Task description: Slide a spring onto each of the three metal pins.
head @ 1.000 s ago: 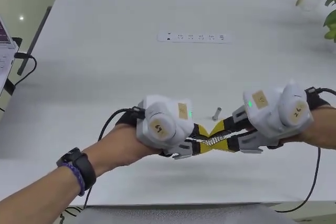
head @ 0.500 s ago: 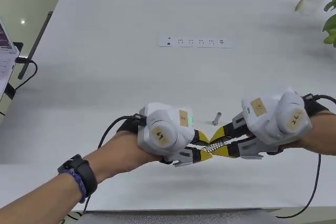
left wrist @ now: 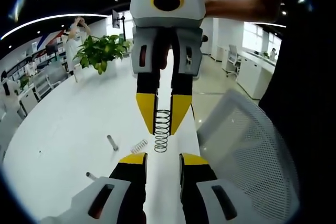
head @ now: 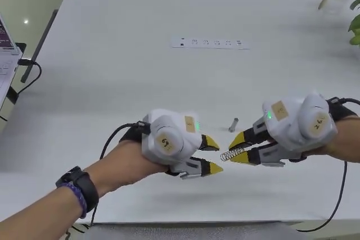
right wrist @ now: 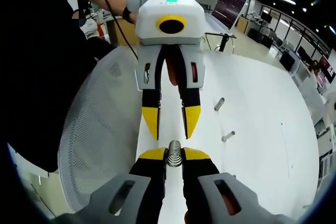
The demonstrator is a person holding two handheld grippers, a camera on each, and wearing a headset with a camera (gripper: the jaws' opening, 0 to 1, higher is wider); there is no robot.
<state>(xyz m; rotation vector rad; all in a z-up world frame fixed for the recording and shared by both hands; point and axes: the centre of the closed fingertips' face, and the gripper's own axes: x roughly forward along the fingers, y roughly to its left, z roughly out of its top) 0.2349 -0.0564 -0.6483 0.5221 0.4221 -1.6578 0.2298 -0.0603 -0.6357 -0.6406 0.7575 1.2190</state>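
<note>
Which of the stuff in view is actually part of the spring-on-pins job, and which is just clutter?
Job:
- spring, clamped in the right gripper
- left gripper, fingers open, holding nothing
- loose spring
- pin and second pin

Lying about:
- power strip
- plant
- laptop
- mesh chair

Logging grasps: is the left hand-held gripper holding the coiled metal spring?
No, the coiled metal spring is clamped in the right hand-held gripper; the left hand-held gripper stands open.
</note>
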